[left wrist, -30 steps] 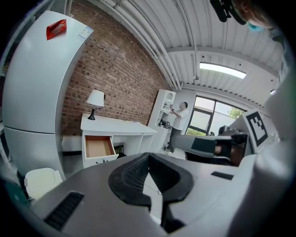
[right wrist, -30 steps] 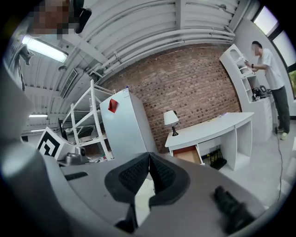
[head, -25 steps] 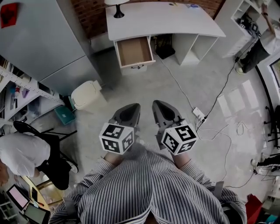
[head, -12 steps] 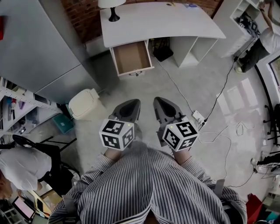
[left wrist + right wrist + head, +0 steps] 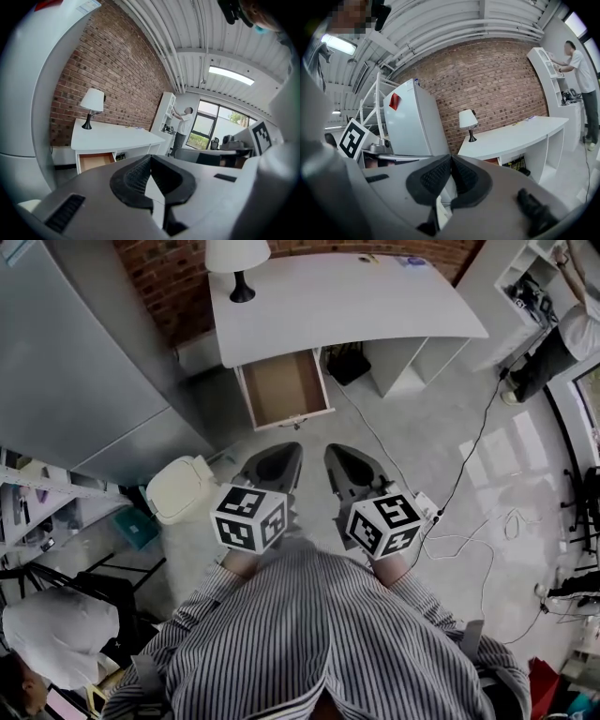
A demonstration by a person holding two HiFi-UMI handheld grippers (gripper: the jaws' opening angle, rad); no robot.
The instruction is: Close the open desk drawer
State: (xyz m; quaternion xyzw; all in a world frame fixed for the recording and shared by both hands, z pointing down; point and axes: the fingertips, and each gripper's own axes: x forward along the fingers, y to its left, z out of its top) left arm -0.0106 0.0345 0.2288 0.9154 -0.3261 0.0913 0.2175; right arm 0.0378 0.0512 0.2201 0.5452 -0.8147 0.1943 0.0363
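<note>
A white desk (image 5: 347, 292) stands against the brick wall. Its wooden drawer (image 5: 283, 388) is pulled open at the left and looks empty. In the left gripper view the drawer (image 5: 96, 161) shows brown under the desk top (image 5: 117, 137). My left gripper (image 5: 274, 465) and right gripper (image 5: 345, 463) are side by side below the drawer, well short of it, both shut with nothing between the jaws. The left gripper (image 5: 151, 158) and the right gripper (image 5: 451, 158) each show their pads pressed together at the tips.
A black-based lamp (image 5: 236, 261) stands on the desk's left end. A tall grey cabinet (image 5: 75, 352) is at left, with a cream bin (image 5: 184, 487) at its foot. A power strip and cables (image 5: 433, 512) lie on the floor at right. A person (image 5: 562, 334) stands by white shelves.
The desk and open drawer have drawn lower and nearer in the head view as I stepped forward. Both grippers stay shut and side by side.
</note>
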